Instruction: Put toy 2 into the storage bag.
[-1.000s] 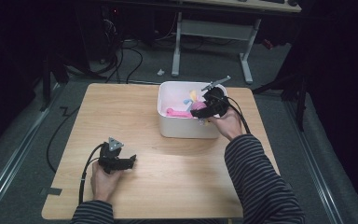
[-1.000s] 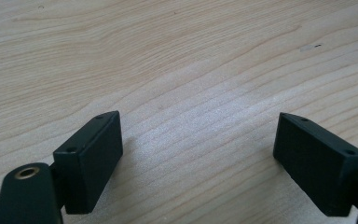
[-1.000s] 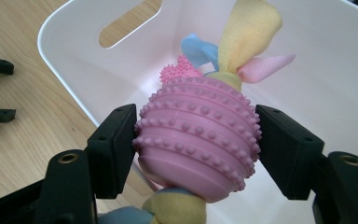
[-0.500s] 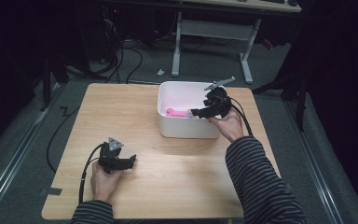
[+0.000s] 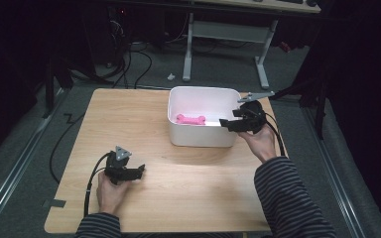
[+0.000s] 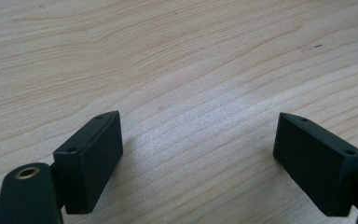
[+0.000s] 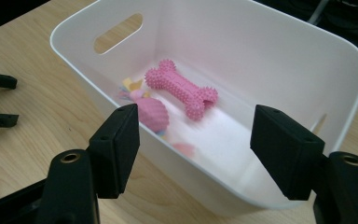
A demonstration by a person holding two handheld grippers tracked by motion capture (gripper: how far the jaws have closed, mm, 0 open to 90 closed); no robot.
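Observation:
A white bin stands on the right half of the wooden table. A knobbly pink bone toy lies on the bin's floor. Beside the bone are a ribbed pink toy and some pale yellow and pink pieces. My right gripper hangs open at the bin's right rim, nothing between its jaws. My left gripper rests open over bare wood near the table's front left, well apart from the bin.
Behind the table stand the white legs of a desk, with cables on the grey floor. A cable trails off the table's left edge from the left gripper. Bare wood stretches between the two grippers.
My right gripper has drawn back from over the bin to its right rim. The pink and yellow thing seen at its jaws a second ago has left them. The left hand has not moved.

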